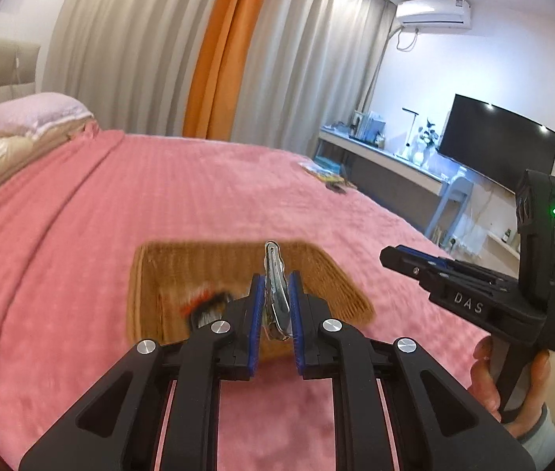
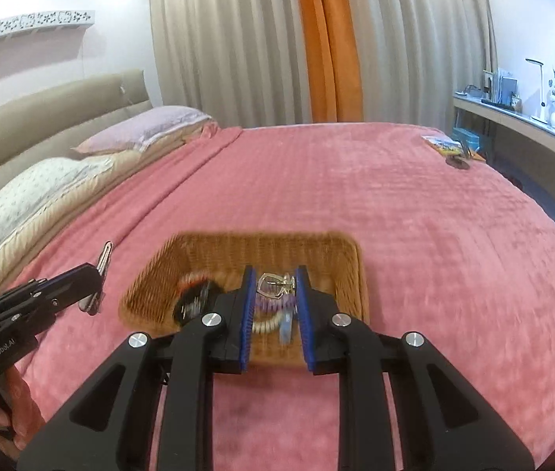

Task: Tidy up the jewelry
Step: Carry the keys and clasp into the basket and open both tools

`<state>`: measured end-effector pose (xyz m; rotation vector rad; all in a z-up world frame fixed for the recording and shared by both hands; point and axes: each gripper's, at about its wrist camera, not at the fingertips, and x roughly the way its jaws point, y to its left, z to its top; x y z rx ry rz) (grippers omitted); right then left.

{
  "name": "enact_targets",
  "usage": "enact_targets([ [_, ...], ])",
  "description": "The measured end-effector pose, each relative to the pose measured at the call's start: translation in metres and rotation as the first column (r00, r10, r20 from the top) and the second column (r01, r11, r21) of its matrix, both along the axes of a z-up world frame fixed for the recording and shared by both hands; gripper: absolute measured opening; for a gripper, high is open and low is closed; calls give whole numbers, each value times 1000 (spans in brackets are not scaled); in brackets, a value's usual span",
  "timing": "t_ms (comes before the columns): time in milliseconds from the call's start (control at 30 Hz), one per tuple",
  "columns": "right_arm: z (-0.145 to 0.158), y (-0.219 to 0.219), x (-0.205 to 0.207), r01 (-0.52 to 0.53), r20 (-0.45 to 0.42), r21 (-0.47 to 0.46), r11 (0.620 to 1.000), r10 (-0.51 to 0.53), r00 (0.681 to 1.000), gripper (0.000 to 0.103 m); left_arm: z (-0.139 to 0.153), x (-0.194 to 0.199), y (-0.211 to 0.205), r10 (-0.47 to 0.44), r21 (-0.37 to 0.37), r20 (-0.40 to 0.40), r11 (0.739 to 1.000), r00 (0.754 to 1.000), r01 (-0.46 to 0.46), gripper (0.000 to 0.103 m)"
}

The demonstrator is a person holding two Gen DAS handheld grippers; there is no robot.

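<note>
A shallow woven basket [image 1: 167, 271] lies on the pink bed; it also shows in the right wrist view [image 2: 207, 251]. My left gripper [image 1: 275, 290] is shut on a silver metal hair clip [image 1: 275, 282], held upright above the basket's near edge. In the right wrist view the left gripper [image 2: 99, 274] sits left of the basket with the clip [image 2: 104, 259] sticking up. My right gripper [image 2: 276, 286] is shut on a clear claw hair clip [image 2: 273, 283] over the basket. Inside lie a black and red hair tie [image 2: 193, 294], a purple comb clip [image 2: 273, 306] and a white coil tie [image 2: 265, 324].
The pink blanket [image 2: 415, 235] covers the bed. Pillows [image 2: 42, 188] lie at the left by the headboard. A booklet and a dark object [image 2: 454, 151] lie at the bed's far right corner. A desk [image 2: 521, 121] with a lamp and a TV stands along the right wall.
</note>
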<state>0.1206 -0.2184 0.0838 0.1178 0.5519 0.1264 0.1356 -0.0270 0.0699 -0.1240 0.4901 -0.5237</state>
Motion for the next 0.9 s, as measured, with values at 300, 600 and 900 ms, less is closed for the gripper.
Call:
enact_targets([
  [300, -33, 8, 72, 9, -60, 7, 1000, -9, 998, 18, -46, 72, -7, 22, -16, -79, 1000, 997, -24, 11],
  [600, -83, 12, 99, 1, -174, 18, 1000, 2, 985, 18, -74, 86, -9, 32, 20, -126, 999, 992, -29, 11],
  [900, -94, 11, 104, -15, -215, 56, 998, 27, 976, 19, -75, 85, -8, 40, 18, -121, 999, 992, -38, 14],
])
